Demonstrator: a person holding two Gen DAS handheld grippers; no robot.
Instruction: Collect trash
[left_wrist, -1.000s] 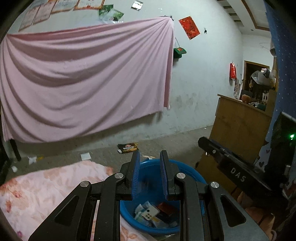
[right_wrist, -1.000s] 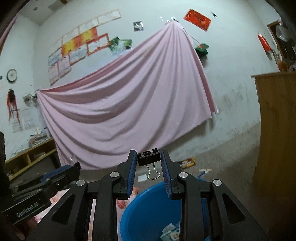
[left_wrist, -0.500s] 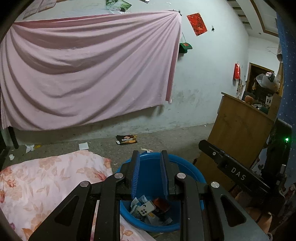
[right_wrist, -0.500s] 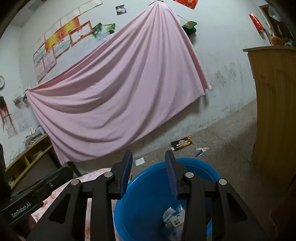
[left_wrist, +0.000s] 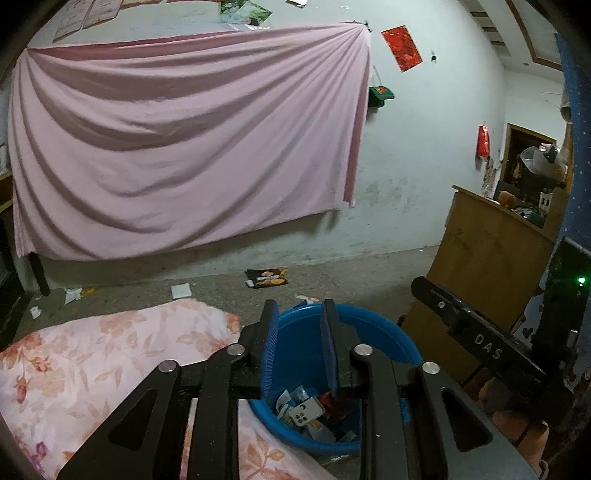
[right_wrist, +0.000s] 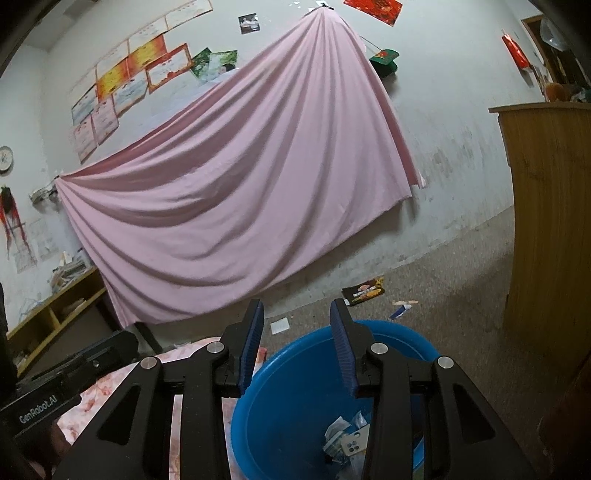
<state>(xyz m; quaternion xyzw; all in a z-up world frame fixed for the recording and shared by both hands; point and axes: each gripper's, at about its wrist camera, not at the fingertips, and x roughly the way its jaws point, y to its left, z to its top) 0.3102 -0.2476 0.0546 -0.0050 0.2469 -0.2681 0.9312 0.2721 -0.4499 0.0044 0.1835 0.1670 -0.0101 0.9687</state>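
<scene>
Scraps of trash (left_wrist: 314, 410) lie in the blue basin (left_wrist: 373, 325) on the floor beside a floral quilt (left_wrist: 92, 354); the left gripper (left_wrist: 297, 325) tilts down over it, jaws opening, nothing between them; the right gripper (right_wrist: 297, 325) hangs alongside, tilted down, jaws apart and empty.

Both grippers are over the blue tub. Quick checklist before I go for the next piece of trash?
1. Right gripper empty: ok, open, nothing between the pads.
2. Left gripper empty: ok, jaws opening, nothing between them.
3. Blue tub upright with room: ok.
4. Dropped trash inside tub: ok.
5. Next target in sight: ok, snack wrapper on the floor by the wall.
6. Path to it clear: cannot tell.
</scene>
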